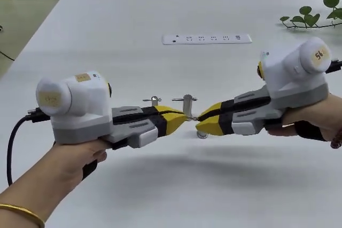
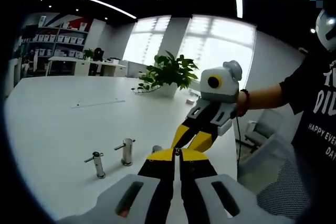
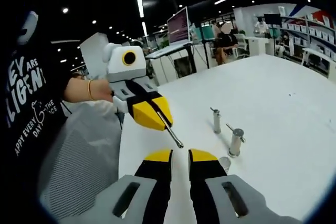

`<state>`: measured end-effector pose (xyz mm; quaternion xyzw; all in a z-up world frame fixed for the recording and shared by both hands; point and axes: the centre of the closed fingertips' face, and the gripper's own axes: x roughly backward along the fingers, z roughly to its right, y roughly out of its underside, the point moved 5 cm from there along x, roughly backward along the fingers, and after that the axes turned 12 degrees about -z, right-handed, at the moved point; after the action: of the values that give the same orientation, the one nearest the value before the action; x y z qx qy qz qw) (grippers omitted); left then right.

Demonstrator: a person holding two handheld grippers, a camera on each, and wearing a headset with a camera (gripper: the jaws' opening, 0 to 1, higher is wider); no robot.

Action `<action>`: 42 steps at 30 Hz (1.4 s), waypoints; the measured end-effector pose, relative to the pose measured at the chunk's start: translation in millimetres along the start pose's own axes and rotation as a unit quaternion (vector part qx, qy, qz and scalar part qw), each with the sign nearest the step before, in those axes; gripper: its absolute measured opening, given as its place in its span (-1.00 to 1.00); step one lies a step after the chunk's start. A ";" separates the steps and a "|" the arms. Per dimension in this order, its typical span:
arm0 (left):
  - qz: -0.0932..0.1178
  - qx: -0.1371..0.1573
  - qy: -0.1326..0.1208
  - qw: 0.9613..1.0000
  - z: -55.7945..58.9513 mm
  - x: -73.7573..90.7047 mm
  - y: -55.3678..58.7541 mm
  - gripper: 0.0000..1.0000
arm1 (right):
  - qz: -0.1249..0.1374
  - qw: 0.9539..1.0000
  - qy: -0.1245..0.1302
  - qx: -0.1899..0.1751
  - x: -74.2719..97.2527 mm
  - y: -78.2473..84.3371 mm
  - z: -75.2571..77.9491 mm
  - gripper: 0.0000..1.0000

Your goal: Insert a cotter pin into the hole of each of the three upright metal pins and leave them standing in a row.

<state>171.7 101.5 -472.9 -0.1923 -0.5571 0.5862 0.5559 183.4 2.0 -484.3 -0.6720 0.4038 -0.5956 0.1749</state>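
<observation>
The left tool (image 2: 177, 152), with black jaws and yellow tips, is pressed closed. In the right gripper view it (image 3: 159, 115) pinches one end of a thin, straight silver cotter pin (image 3: 171, 129), which sticks out past its tips. From the left tool's own camera the pin is seen end-on between the tips and can hardly be made out.

The right tool (image 3: 180, 153) stands slightly parted, with a narrow gap between its yellow tips. The cotter pin's free end points at that gap. Whether it touches the right tool cannot be told.

In the head view the left tool (image 1: 184, 117) and the right tool (image 1: 202, 120) meet tip to tip, and the cotter pin is too small to pick out there.

Right under the right tool's tips stands the third metal pin (image 1: 202, 133), with only its base showing below the jaw. In the right gripper view only its round top (image 3: 224, 162) shows beside the right jaw.

Just beyond the tools, two upright grey metal pins (image 1: 155, 101) (image 1: 187, 102) stand on the white worktop (image 1: 107, 36), each with a thin cross-piece through its head.

Further out beyond the tools lies a white power strip (image 1: 207, 39), and a green plant (image 1: 320, 14) is cut off at the edge past the right tool.

A left hand (image 1: 75, 158) and a right hand (image 1: 315, 116) hold the tool bodies.
</observation>
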 end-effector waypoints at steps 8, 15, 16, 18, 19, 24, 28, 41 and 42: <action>0.004 -0.009 0.023 1.000 7.8 1.1 1.0 -1.00 | 0.001 1.000 -0.022 0.011 -0.1 -0.8 -10.1 -0.88; 0.005 -0.008 0.034 0.999 10.3 1.2 1.0 -1.00 | -0.001 0.999 -0.032 0.027 -1.6 -2.5 -15.1 -0.96; 0.005 -0.008 0.036 0.999 10.8 1.2 1.0 -1.00 | -0.002 0.999 -0.033 0.027 -1.5 -2.6 -15.2 -0.96; 0.003 -0.008 0.040 0.999 11.6 1.1 1.6 -1.00 | -0.002 0.999 -0.035 0.030 -1.2 -3.2 -15.7 -0.97; 0.002 -0.008 0.042 0.999 11.9 0.7 2.0 -1.00 | -0.003 0.999 -0.036 0.035 -0.8 -3.8 -16.5 -0.97; 0.001 -0.003 0.048 0.999 13.0 -0.8 4.0 -1.00 | -0.009 0.998 -0.036 0.046 0.0 -3.4 -17.3 -0.99; -0.004 0.002 0.055 0.998 14.4 -2.1 5.9 -1.00 | -0.019 0.998 -0.038 0.056 1.1 -1.2 -19.1 -1.00; -0.037 -0.018 0.046 0.998 18.2 -9.9 16.0 -0.94 | -0.085 0.985 -0.015 0.149 -1.5 8.9 -26.3 -1.00; -0.039 -0.023 0.040 0.998 17.5 -10.6 16.7 -0.93 | -0.085 0.985 -0.014 0.150 -1.2 8.8 -25.7 -1.00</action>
<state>152.9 88.6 -486.2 -0.2064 -0.5549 0.5426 0.5959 156.3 3.8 -485.5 -0.6785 0.2485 -0.6526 0.2283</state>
